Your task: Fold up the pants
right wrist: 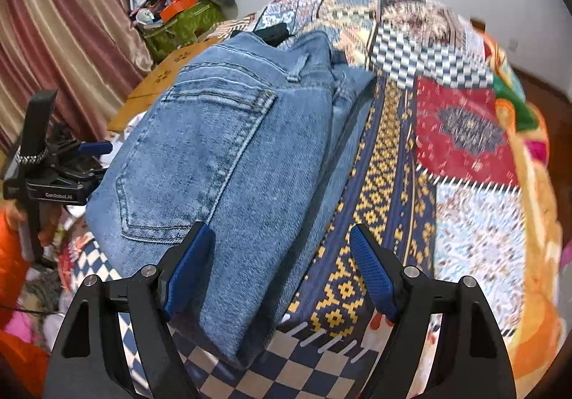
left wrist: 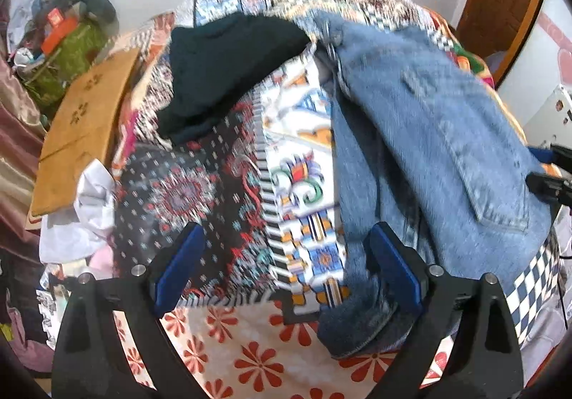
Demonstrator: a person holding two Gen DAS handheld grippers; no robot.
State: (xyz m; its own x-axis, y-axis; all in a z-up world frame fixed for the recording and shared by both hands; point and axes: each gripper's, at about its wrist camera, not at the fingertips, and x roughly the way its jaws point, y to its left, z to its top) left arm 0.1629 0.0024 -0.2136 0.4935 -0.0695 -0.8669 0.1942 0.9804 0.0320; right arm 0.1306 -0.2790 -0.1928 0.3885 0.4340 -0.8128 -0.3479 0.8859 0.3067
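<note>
Lying folded into a thick stack on the patchwork quilt (right wrist: 461,134), the faded light-blue denim jeans (right wrist: 221,156) show a back pocket uppermost, with the waistband toward the far end and layered edges visible along the right side. Folding looks nearly finished; the next move probably calls for a last squaring or pressing of the stack, or a lift aside. The right gripper (right wrist: 282,270) hovers at the near end, jaws spread, pinching nothing. The left gripper (left wrist: 286,274) sits beside the jeans' left edge, jaws likewise spread and empty. A dark folded garment (left wrist: 221,70) lies farther up the quilt.
</note>
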